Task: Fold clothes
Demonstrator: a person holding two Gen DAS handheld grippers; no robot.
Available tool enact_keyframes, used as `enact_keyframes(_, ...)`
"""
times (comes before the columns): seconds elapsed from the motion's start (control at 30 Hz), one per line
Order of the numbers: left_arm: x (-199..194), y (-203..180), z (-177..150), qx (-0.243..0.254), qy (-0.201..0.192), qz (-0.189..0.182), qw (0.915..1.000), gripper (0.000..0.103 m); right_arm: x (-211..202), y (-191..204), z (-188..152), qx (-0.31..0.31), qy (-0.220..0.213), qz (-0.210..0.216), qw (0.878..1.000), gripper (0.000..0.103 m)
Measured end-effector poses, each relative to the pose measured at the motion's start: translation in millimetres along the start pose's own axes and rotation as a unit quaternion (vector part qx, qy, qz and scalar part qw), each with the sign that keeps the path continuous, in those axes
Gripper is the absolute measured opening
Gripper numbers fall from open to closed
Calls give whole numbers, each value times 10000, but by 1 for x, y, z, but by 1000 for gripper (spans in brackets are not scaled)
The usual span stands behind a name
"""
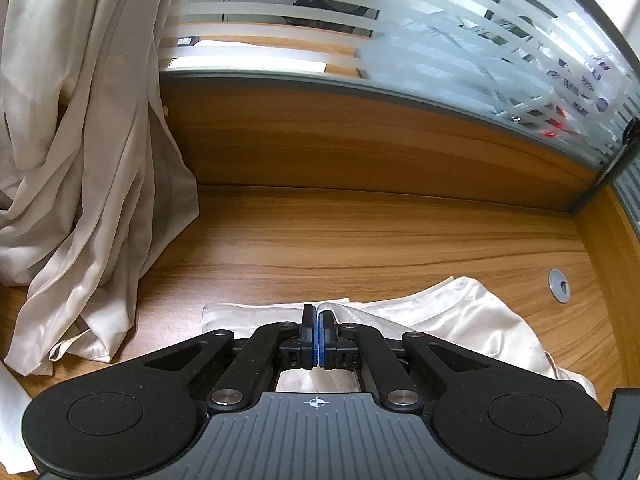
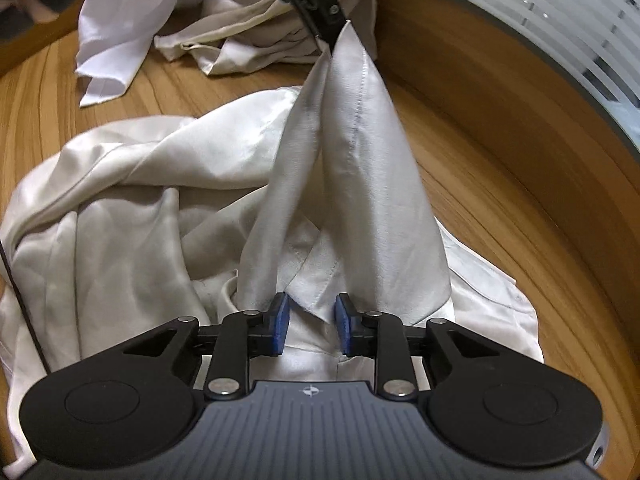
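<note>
Left tool (image 1: pixel 317 330) pinches the cream shirt (image 2: pixel 352 140); right tool (image 2: pixel 310 326) gapes.

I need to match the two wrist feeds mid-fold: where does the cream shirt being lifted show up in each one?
Left wrist: the shirt lies low and centre-right on the desk, a fold of it pinched in the shut left gripper.
Right wrist: the shirt fills the centre, with a peak pulled up to the left gripper at the top; the right gripper is open over the collar.
Shared landmark: the striped glass partition.
</note>
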State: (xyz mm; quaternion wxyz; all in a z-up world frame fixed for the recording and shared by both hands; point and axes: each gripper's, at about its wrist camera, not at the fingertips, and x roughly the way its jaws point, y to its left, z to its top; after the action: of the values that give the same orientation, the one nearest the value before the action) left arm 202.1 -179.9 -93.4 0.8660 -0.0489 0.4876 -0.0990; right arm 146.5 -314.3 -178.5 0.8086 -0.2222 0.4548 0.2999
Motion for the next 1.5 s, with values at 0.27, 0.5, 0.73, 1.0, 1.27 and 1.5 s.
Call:
enact_keyframes(0.27, 0, 4, 4, 168, 52, 75, 9998, 3, -9, -17, 5, 208, -166, 11, 9996, 5)
enact_keyframes(0.5, 2, -19, 31, 581, 83, -110, 9982, 3, -70, -82, -7, 1419, -547, -98, 9883, 4)
enact_keyframes(0.73, 5, -85, 69, 1571, 21, -572, 9859, 3, -151, -152, -37, 2344, -1011, -590, 9651, 4)
enact_keyframes(1.0, -36, -181, 139, 2346, -889, -995, 9629, 3, -234, -211, -52, 2456, -1405, -1662, 9446, 3)
enact_keyframes(1.27, -117, -247, 203, 2686, -2001, -1444, 9311, 3, -339, -261, -45, 2405, -2169, -2927, 8997, 3)
enact_keyframes(1.5, -206, -254, 229, 2604, -2871, -1806, 9040, 3, -430, -250, -23, 2037, -2839, -3371, 8742, 3)
